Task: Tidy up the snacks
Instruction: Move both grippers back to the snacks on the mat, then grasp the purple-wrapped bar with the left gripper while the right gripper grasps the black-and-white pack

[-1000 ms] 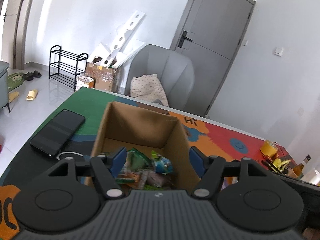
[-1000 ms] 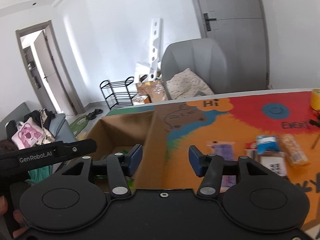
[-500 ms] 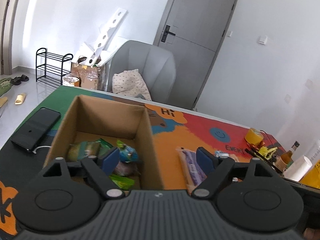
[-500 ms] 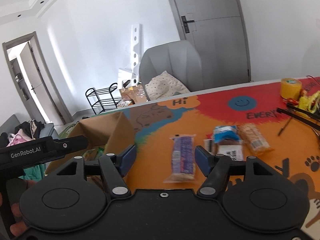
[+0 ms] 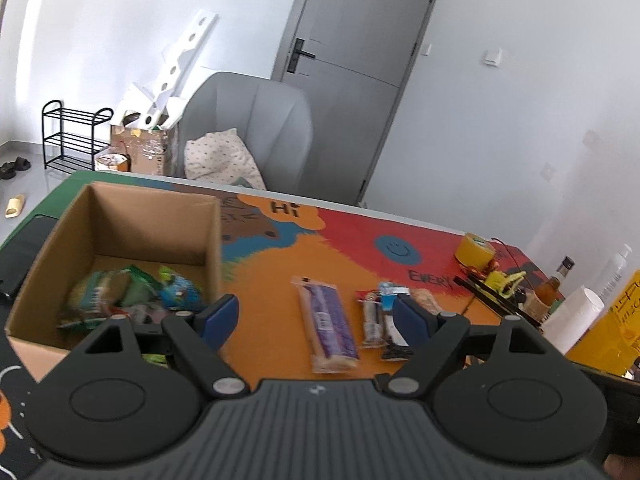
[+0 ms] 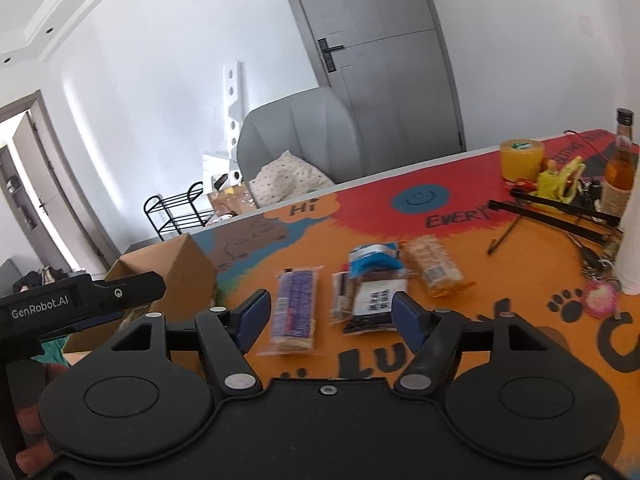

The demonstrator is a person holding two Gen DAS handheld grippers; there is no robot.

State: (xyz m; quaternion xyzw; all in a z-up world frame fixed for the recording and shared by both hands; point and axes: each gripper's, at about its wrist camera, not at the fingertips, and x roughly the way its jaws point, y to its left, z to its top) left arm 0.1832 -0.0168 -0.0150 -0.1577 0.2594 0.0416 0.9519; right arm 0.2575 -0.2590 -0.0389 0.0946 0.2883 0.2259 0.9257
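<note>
Left wrist view: the left gripper (image 5: 316, 316) hangs above the colourful tabletop (image 5: 272, 276) with its blue-padded fingers (image 5: 218, 317) wide apart and nothing between them. To its left stands one open cardboard box (image 5: 132, 216) with several snack packets (image 5: 132, 292) heaped inside; their exact number cannot be told. A dark phone (image 5: 20, 256) lies beside the box's left wall. Out on the tabletop, clear of the box, a purple-wrapped bar (image 5: 326, 322) lies flat, and just to its right a small cluster of packets (image 5: 382, 312) overlaps, partly hidden by the right finger. Far right sit one yellow tape roll (image 5: 476, 250), a brown bottle (image 5: 554, 284), a white paper roll (image 5: 576, 316) and a tangle of black rods and yellow bits. Behind the tabletop stand a grey chair (image 5: 256, 120) and a black shoe rack (image 5: 74, 136).

Right wrist view: the right gripper (image 6: 330, 316) has its fingers (image 6: 252, 316) apart and opening, empty, above the loose snacks. Four can be counted: the purple-wrapped bar (image 6: 294, 308), a dark packet with a white label (image 6: 374, 306), a blue packet (image 6: 372, 260) resting on it, and a tan cracker pack (image 6: 432, 266) touching that group. A thin wrapper edge beside the dark packet may be a fifth; it is too blurred to say. The cardboard box (image 6: 180, 272) stands at the left, partly blocked by the other gripper's black body. Tape roll (image 6: 522, 158), bottle (image 6: 622, 168) and a pink charm (image 6: 600, 298) crowd the right edge.
</note>
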